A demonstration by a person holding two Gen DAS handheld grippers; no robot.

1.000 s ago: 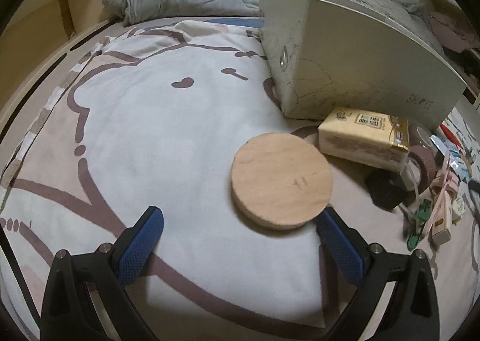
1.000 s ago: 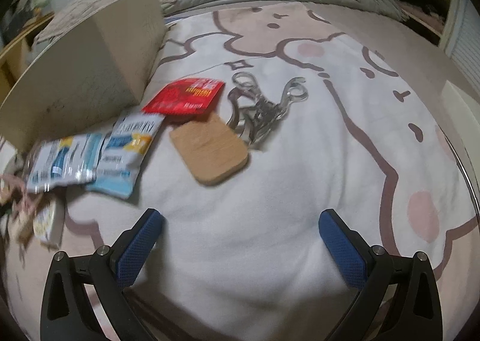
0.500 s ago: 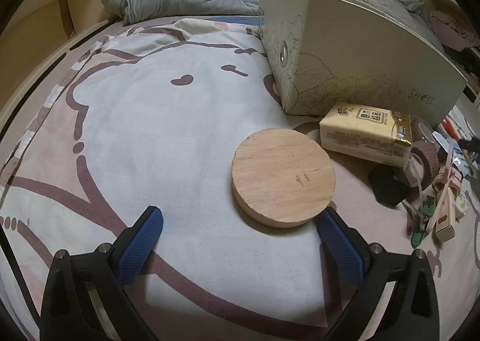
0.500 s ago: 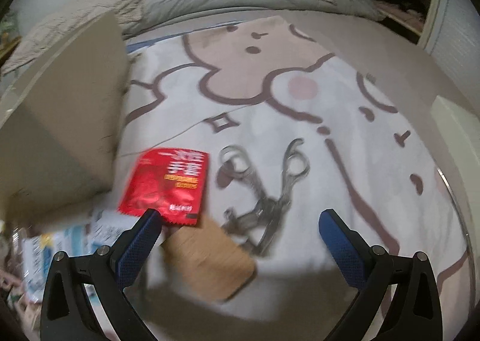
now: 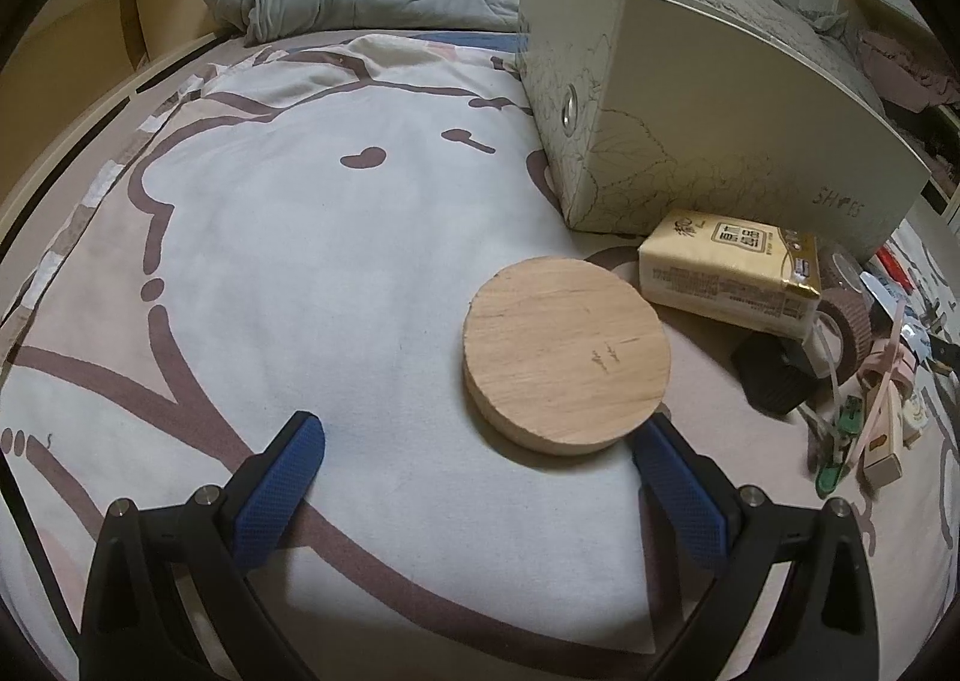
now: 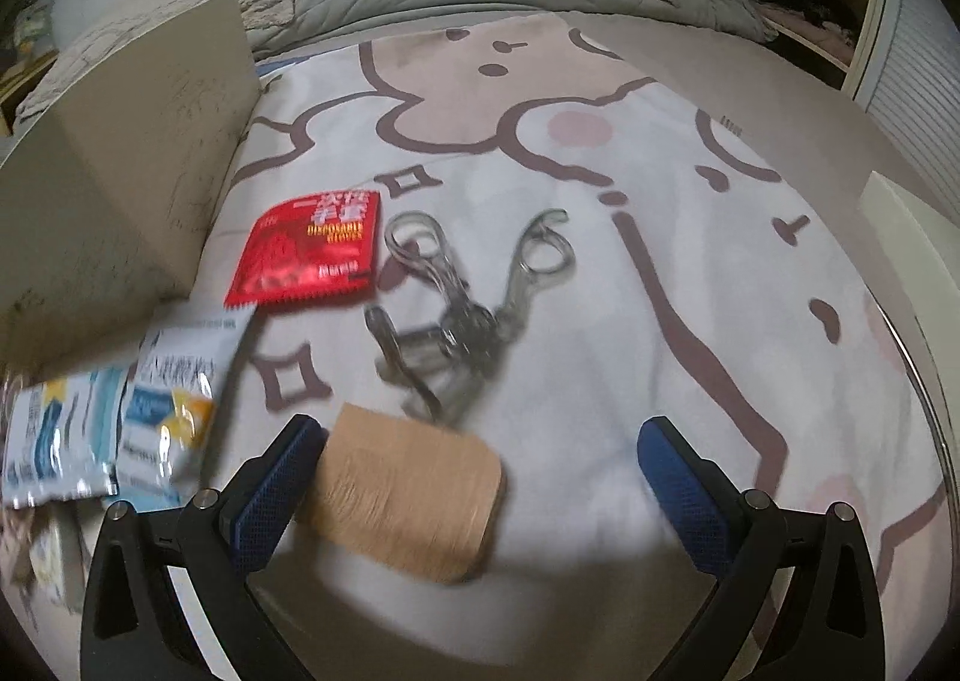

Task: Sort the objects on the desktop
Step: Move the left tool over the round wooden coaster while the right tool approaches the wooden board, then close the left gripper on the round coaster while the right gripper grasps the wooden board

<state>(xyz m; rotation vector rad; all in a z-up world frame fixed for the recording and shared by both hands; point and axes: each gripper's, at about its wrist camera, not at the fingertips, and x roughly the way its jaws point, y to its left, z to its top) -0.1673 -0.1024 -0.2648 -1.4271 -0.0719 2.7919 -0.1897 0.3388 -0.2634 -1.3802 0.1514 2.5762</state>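
Observation:
In the left wrist view a round wooden disc (image 5: 566, 354) lies on the cartoon-print bedsheet, just ahead of my open, empty left gripper (image 5: 480, 477) and close to its right finger. A tissue pack (image 5: 729, 270) lies behind it. In the right wrist view my right gripper (image 6: 480, 477) is open and empty. A rounded wooden block (image 6: 405, 498) lies between its fingers, against the left finger. Metal clips (image 6: 462, 297), a red glove packet (image 6: 309, 249) and blue-white sachets (image 6: 114, 429) lie beyond.
A cream cardboard box (image 5: 690, 117) stands behind the disc and shows at left in the right wrist view (image 6: 120, 171). A tape roll (image 5: 843, 330), a black block (image 5: 771, 381) and small items lie at right. Bedding is piled at the back.
The right gripper has moved forward over the sheet, so the wooden block now sits between its fingers. The left gripper has hardly moved.

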